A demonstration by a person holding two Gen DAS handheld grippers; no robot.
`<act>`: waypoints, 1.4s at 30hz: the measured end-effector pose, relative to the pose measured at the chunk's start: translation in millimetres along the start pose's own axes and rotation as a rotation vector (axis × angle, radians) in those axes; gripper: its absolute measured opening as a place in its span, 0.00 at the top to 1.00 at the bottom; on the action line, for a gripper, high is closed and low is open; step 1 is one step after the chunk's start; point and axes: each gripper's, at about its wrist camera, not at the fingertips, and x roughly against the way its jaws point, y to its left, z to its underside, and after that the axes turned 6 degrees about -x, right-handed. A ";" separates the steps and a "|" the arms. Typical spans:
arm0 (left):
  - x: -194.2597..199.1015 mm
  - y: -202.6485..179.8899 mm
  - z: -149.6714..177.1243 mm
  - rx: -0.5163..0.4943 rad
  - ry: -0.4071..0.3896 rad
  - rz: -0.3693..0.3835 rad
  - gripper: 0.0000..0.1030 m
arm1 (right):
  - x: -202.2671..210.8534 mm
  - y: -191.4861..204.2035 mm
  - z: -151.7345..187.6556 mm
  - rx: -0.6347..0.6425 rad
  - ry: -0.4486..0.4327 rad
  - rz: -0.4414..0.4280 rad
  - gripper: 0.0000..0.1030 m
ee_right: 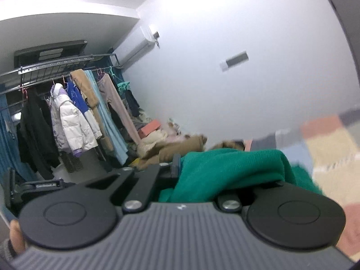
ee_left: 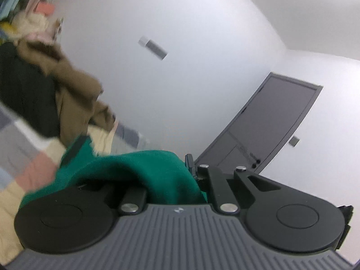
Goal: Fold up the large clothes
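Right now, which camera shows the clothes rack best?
The right wrist view: the rack is sharp there, with coats hanging in a row. The left wrist view catches only a blurred scrap of clothes at its top left corner; no rack can be made out.

The left gripper [ee_left: 191, 168] points roughly level, rolled so that its view stands tilted. Its jaws are drawn almost together, clamped on a fold of the green garment [ee_left: 139, 171] that drapes over one finger and hides it; the other finger's black tip [ee_left: 189, 160] stands clear beside the cloth. The right gripper [ee_right: 180, 166] is also near level and rolled the opposite way, its jaws likewise closed on the same green cloth, with one dark finger [ee_right: 176, 164] visible against the fabric. A fingertip of the person's hand [ee_right: 15, 236] shows at the lower left edge of the right wrist view, behind the gripper body.
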 end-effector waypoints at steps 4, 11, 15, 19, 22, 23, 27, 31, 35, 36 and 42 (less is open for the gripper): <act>24.7 -46.5 -40.2 -0.070 -0.040 0.008 0.89 | 27.2 37.5 -33.6 0.060 -0.066 0.034 0.91; 83.1 -129.1 -108.5 -0.140 -0.128 -0.005 0.88 | 79.1 96.9 -86.2 0.120 -0.169 0.045 0.91; 103.2 -172.9 -146.0 -0.187 -0.153 0.001 0.88 | 99.0 123.0 -121.1 0.181 -0.227 0.018 0.91; 90.7 -202.4 -169.0 -0.247 -0.152 -0.016 0.88 | 94.6 124.6 -149.8 0.213 -0.275 0.026 0.90; 52.0 -203.2 -174.5 -0.260 -0.122 -0.043 0.88 | 75.9 111.6 -161.7 0.216 -0.250 0.061 0.90; 31.1 -196.6 -172.6 -0.259 -0.107 -0.052 0.88 | 64.5 101.5 -163.3 0.213 -0.236 0.071 0.90; -71.8 -148.2 -157.1 -0.239 -0.027 -0.074 0.88 | 14.2 56.3 -160.5 0.174 -0.172 0.117 0.90; -171.2 -92.8 -128.8 -0.204 0.030 -0.099 0.88 | -47.8 -7.3 -146.7 0.127 -0.102 0.159 0.90; -266.3 -36.8 -98.4 -0.185 0.091 -0.162 0.88 | -122.1 -71.1 -122.4 0.135 -0.011 0.230 0.90; -292.2 -21.8 -89.3 -0.180 0.106 -0.177 0.88 | -140.8 -86.9 -115.0 0.138 0.004 0.243 0.90; -427.9 71.7 -26.3 -0.206 0.209 -0.240 0.88 | -257.7 -193.2 -53.5 0.107 0.067 0.338 0.90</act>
